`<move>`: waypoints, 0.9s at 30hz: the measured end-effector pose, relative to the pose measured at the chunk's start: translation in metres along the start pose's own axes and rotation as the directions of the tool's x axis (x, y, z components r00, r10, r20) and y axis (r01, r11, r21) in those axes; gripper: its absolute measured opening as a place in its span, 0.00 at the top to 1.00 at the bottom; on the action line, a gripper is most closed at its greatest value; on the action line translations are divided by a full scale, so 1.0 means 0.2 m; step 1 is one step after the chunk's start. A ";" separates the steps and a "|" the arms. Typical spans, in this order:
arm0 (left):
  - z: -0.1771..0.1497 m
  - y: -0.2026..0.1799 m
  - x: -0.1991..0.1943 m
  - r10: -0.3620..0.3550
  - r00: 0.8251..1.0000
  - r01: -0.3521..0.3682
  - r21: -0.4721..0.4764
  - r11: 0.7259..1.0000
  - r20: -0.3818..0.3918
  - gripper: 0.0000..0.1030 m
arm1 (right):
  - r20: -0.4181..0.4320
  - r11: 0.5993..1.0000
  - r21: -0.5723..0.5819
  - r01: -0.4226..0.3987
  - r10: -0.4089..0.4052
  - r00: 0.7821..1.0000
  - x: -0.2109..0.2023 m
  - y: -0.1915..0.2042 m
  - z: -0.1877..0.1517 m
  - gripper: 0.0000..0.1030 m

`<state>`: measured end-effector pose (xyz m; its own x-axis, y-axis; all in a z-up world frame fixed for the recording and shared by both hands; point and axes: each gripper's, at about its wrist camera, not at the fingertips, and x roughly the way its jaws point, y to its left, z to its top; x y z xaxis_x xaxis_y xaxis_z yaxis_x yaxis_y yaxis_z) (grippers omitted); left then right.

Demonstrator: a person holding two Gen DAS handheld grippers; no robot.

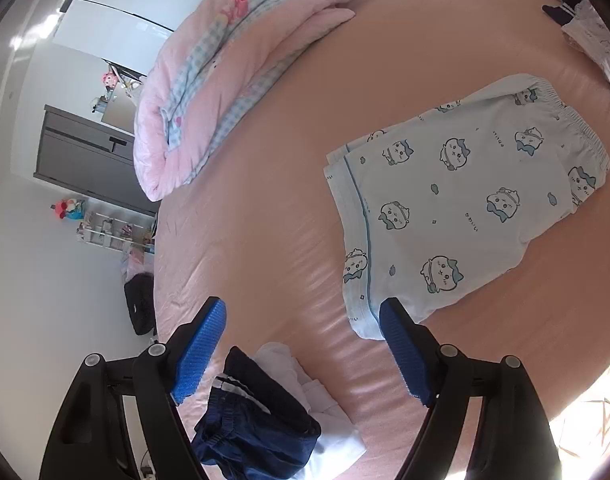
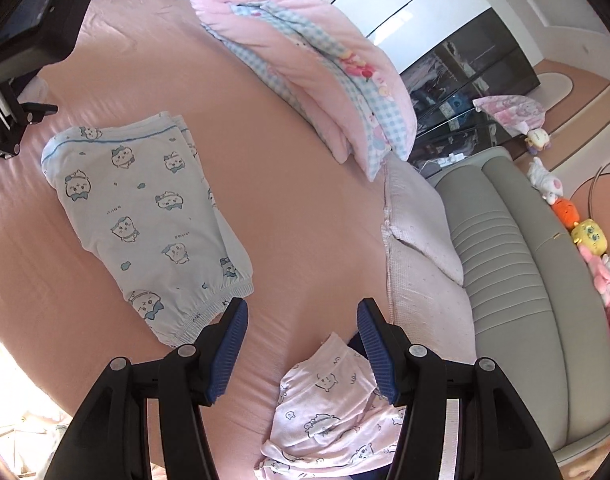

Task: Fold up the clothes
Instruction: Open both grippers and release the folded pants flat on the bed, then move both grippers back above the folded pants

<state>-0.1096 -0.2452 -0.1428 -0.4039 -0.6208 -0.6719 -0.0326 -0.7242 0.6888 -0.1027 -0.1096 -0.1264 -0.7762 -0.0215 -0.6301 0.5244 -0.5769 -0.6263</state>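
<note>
Light blue shorts with a cartoon print [image 1: 457, 208] lie folded flat on the pink bed sheet [image 1: 265, 200]. They also show in the right wrist view [image 2: 145, 216]. My left gripper [image 1: 303, 320] is open and empty, above the sheet just left of the shorts' hem end. My right gripper [image 2: 303, 320] is open and empty, just right of the shorts' waistband. Dark navy shorts [image 1: 257, 412] on a white garment [image 1: 329, 412] lie below the left gripper. A pink printed garment [image 2: 337, 412] lies crumpled below the right gripper.
A folded pink and blue-check quilt [image 1: 209, 80] lies at the far side of the bed, and shows in the right wrist view [image 2: 325, 72]. Pink pillows [image 2: 421, 240] and a grey headboard [image 2: 517, 264] stand at the right. More clothes [image 1: 593, 40] lie at the bed's far right.
</note>
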 end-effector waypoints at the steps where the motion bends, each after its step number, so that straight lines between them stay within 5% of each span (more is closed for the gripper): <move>1: -0.02 0.01 -0.04 0.006 1.000 -0.006 -0.012 1.000 0.009 0.24 | 0.019 1.000 0.015 -0.004 0.004 1.000 -0.06 -0.02 0.00 0.45; 10: -0.17 0.07 -0.43 0.089 0.989 -0.076 -0.108 0.991 0.120 0.24 | 0.154 0.990 0.131 0.043 -0.064 0.986 -0.47 -0.11 -0.10 0.33; 20: -0.30 0.07 -0.64 0.040 0.985 -0.019 -0.123 0.992 0.170 0.24 | 0.233 0.935 0.316 -0.161 0.088 0.969 -0.65 -0.17 -0.12 0.33; 27: -0.37 0.14 -0.64 0.039 0.988 -0.014 -0.168 0.986 0.148 0.24 | 0.250 0.892 0.394 -0.221 0.128 0.960 -0.67 -0.23 -0.07 0.33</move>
<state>0.0081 -0.2078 -0.0578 -0.5359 -0.5974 -0.5966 0.1271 -0.7556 0.6426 -0.0175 -0.0684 -0.0202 -0.7655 -0.2981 -0.5702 0.5015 -0.8316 -0.2385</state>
